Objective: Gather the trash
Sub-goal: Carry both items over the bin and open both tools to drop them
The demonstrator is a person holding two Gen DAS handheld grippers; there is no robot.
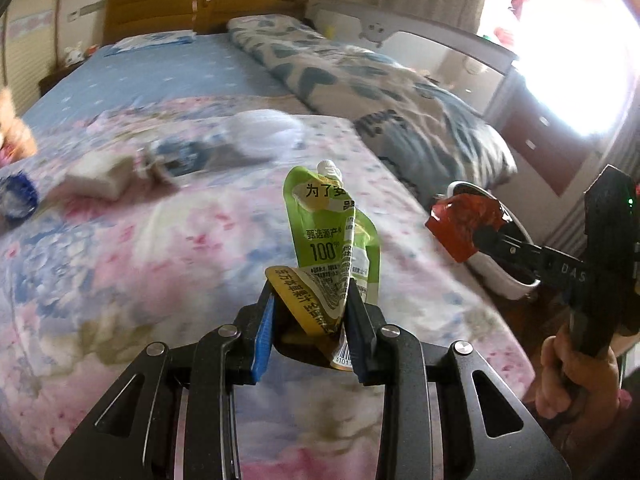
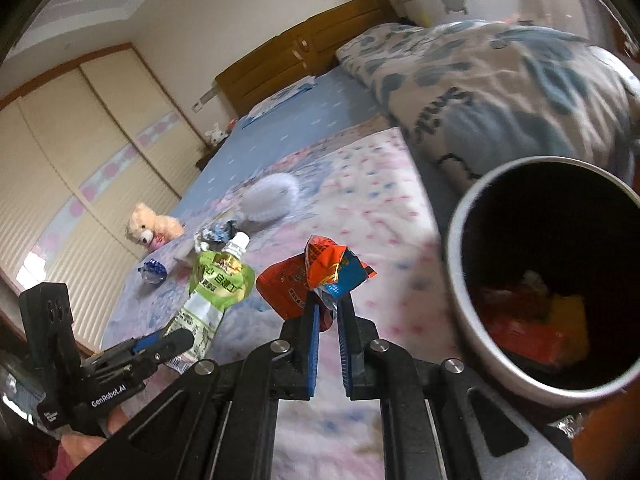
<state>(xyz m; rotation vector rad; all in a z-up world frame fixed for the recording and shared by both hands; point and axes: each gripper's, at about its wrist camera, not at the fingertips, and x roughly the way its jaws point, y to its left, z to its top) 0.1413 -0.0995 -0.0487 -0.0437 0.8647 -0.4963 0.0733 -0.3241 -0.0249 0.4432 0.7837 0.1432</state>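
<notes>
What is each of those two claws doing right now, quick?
Left gripper: closed on the green drink pouch.
Right gripper: closed on the crumpled red snack wrapper, next to the trash bin.

Your left wrist camera looked along the bed (image 1: 160, 240) toward its headboard (image 1: 200, 8); your right one sat close beside the bin (image 2: 456, 240), sharing that bed and headboard.

Right gripper (image 2: 329, 307) pinches an orange snack wrapper (image 2: 316, 276) just left of the trash bin (image 2: 456, 240); left gripper (image 2: 172, 340) grips a green pouch (image 2: 216, 284) farther left of the bin.
</notes>
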